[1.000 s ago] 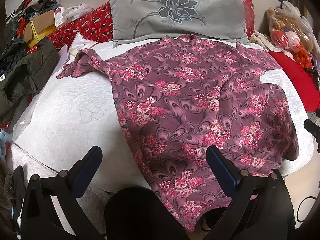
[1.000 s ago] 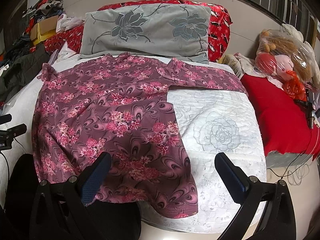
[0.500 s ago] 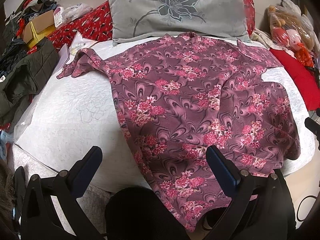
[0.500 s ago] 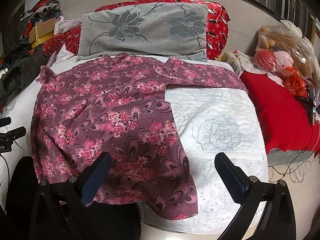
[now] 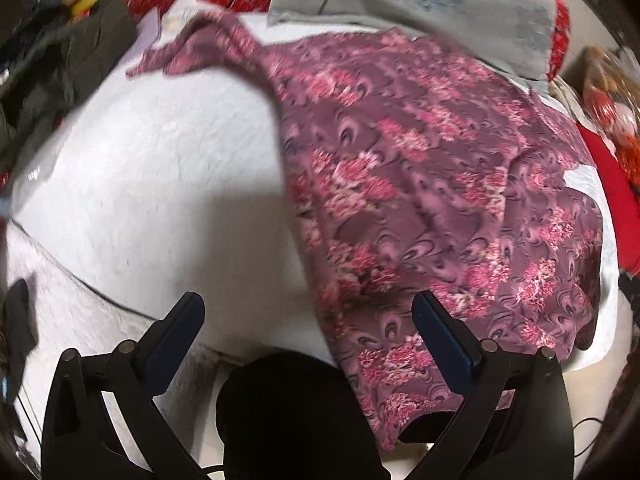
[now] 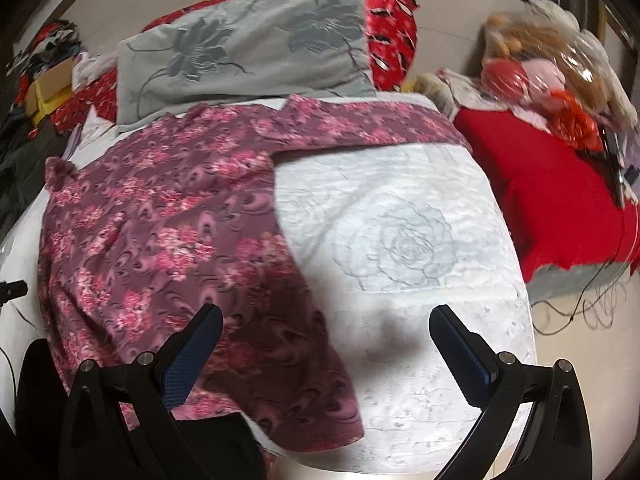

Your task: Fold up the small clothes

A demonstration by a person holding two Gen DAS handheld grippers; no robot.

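Both claws have dropped closer to the shirt (image 5: pixel 432 184), left claw (image 5: pixel 308 312) and right claw (image 6: pixel 326 328) wide apart, gripping nothing. Hem's right ahead of each, so I'd guess a grab's coming.

— How does the left gripper (image 5: pixel 308 316) stand?
— Jaws spread wide, nothing between its blue pads (image 5: pixel 442 332).
— And the right gripper (image 6: pixel 326 330)?
— The same: wide apart and empty, both pads (image 6: pixel 190 354) clear.

Grey flowered pillow (image 6: pixel 248 44), red cushion (image 6: pixel 556 192), bagged soft toys (image 6: pixel 548 64)
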